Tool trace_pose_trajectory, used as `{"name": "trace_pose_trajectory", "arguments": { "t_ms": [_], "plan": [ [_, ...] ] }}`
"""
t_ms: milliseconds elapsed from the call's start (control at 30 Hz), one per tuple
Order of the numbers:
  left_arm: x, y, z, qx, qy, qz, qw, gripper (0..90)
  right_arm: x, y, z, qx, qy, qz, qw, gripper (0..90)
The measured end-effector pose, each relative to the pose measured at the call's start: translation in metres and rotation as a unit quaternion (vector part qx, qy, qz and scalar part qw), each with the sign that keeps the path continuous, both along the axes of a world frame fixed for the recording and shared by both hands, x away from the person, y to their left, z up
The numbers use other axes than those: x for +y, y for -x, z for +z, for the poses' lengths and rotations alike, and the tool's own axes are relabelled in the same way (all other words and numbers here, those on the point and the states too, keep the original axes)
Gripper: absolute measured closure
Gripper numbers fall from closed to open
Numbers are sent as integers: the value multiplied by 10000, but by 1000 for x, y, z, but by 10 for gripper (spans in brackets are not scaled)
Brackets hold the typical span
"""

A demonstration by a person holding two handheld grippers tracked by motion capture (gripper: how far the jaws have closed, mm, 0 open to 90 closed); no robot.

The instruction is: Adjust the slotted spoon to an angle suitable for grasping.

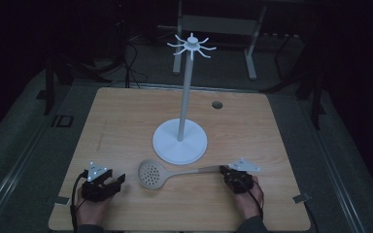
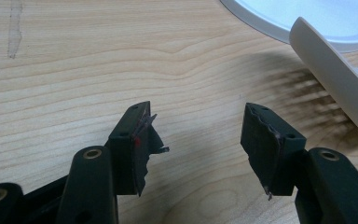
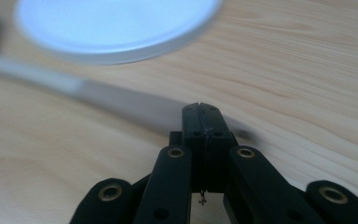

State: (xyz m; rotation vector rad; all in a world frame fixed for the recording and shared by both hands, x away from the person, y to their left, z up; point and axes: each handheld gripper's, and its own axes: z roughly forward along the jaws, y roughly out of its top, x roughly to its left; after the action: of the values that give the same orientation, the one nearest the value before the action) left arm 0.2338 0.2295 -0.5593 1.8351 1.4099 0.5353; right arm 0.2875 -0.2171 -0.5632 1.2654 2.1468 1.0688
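A pale slotted spoon (image 1: 150,173) lies on the wooden table (image 1: 252,126) in front of a white hook stand (image 1: 180,141), its handle (image 1: 199,170) pointing right. My right gripper (image 1: 225,171) is shut, its tips at the end of that handle. In the right gripper view the jaws (image 3: 201,109) are pressed together and the blurred handle (image 3: 98,93) runs just beyond them; nothing shows between the pads. My left gripper (image 1: 119,178) rests open left of the spoon's bowl. In the left gripper view its jaws (image 2: 198,135) stand wide apart over bare wood, with the bowl's rim (image 2: 335,74) to the right.
The stand's round base (image 2: 307,18) (image 3: 116,23) sits mid-table, with a tall pole topped by a ring of hooks (image 1: 192,46). A small round hole (image 1: 217,105) lies in the table's far right part. Metal brackets (image 1: 300,198) mark the front corners.
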Motion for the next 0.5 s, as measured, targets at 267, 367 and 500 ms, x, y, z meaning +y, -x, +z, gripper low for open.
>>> {"name": "trace_pose_trajectory", "arguments": {
  "t_ms": [267,367,500],
  "plan": [
    [0,0,0,-29,-6,16,10000,437,-31,-13,-4,283,-335,-943,9946,900],
    [0,0,1,-32,9,42,10000,438,-27,-21,-7,471,-441,-962,9933,900],
    [2,1,2,-69,28,85,9999,438,-24,-24,-8,473,-538,-1009,9923,900]
  ]
}}
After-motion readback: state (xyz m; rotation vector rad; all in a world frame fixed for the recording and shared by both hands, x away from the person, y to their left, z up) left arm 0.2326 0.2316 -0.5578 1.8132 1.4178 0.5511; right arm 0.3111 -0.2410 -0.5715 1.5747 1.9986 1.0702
